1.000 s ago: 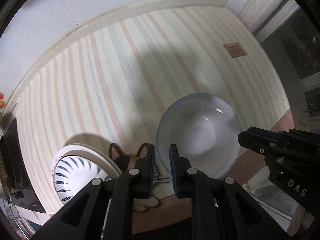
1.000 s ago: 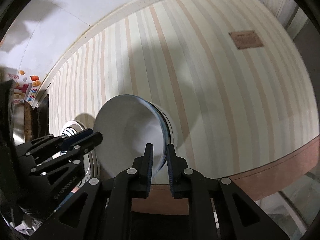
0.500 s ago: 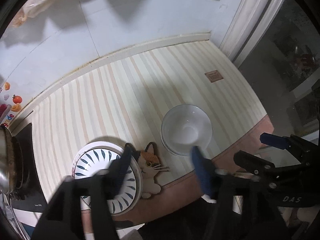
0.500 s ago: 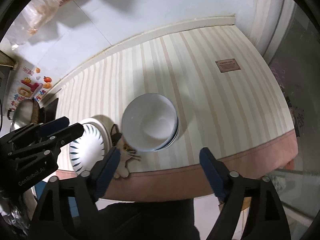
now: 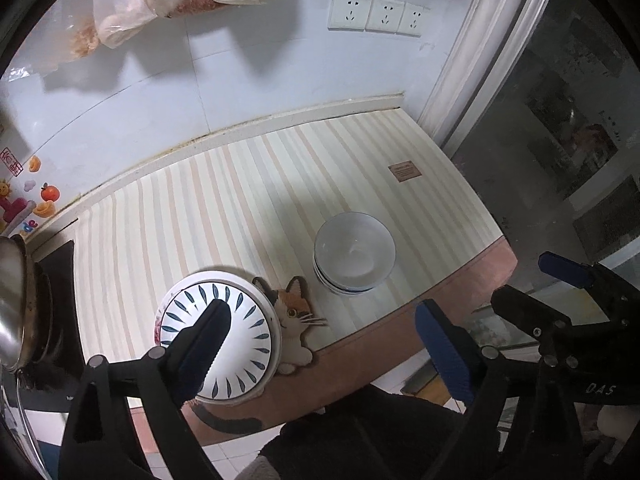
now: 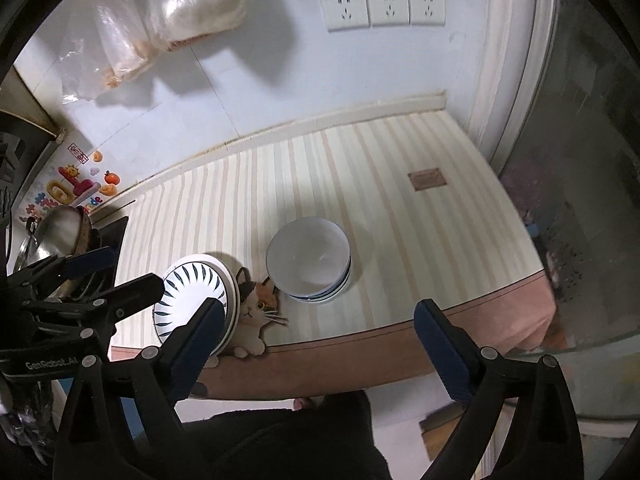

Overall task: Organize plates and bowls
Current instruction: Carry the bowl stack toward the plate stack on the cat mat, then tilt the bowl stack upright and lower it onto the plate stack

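Both tongs up; bowl stack [image 5: 354,256], plate stack [image 5: 219,334].

Left hand-held gripper [image 5: 320,324] and right hand-held gripper [image 6: 318,320], both empty, angled downward, jaws opening wide.

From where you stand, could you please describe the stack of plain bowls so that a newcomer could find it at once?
Start at the cream striped mat on the counter below the three white wall sockets. Near its front edge lie a cat-shaped coaster and, left of that, a white plate with dark blue leaf marks. The stack of plain pale bowls stands right of the cat, deep and unpatterned inside.
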`<control>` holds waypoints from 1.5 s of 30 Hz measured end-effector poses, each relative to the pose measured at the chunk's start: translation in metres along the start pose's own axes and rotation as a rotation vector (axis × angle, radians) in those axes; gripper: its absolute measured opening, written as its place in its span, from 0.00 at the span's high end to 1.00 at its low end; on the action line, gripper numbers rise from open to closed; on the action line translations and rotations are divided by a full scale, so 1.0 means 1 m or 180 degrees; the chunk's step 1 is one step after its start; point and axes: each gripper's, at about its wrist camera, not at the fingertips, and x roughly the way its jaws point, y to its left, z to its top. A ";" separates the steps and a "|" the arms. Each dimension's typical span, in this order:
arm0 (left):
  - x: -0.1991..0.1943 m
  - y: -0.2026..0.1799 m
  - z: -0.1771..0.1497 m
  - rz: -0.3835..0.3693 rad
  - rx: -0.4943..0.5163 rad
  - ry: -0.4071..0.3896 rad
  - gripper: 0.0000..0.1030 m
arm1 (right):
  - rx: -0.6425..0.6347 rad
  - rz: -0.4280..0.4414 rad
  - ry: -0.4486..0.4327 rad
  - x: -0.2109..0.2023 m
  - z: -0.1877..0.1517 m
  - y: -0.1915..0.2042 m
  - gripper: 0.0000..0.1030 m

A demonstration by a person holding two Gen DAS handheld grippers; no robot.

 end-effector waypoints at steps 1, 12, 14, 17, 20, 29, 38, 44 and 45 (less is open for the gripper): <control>-0.003 0.000 -0.001 -0.0008 -0.0009 -0.0006 0.08 | -0.0006 -0.0008 -0.0015 -0.004 -0.001 0.001 0.05; -0.002 0.004 -0.003 -0.0052 -0.0075 0.0001 0.06 | 0.0076 0.0006 -0.0021 -0.015 -0.003 -0.003 0.04; 0.006 0.004 0.001 -0.0093 -0.0069 -0.0021 0.02 | 0.0089 0.0021 -0.0008 -0.009 0.000 -0.007 0.04; 0.024 0.006 0.010 -0.0135 -0.0092 -0.0021 0.01 | 0.0129 0.0049 0.0034 0.003 0.003 -0.013 0.03; 0.052 0.010 0.020 -0.0196 -0.0104 0.0068 0.01 | 0.0183 0.0111 0.0096 0.021 0.007 -0.021 0.03; 0.171 0.034 0.045 -0.0377 -0.0397 0.0638 0.03 | 0.0532 0.0827 0.0403 0.134 0.026 -0.070 0.03; 0.267 0.048 0.049 -0.0692 -0.0853 0.1218 0.09 | 0.0935 0.1466 0.1035 0.269 0.017 -0.106 0.03; 0.303 0.045 0.046 -0.0984 -0.0949 0.1499 0.31 | 0.0922 0.1696 0.1341 0.323 0.010 -0.100 0.03; 0.306 0.045 0.046 -0.1038 -0.0969 0.1530 0.39 | 0.0908 0.1696 0.1360 0.328 0.009 -0.100 0.03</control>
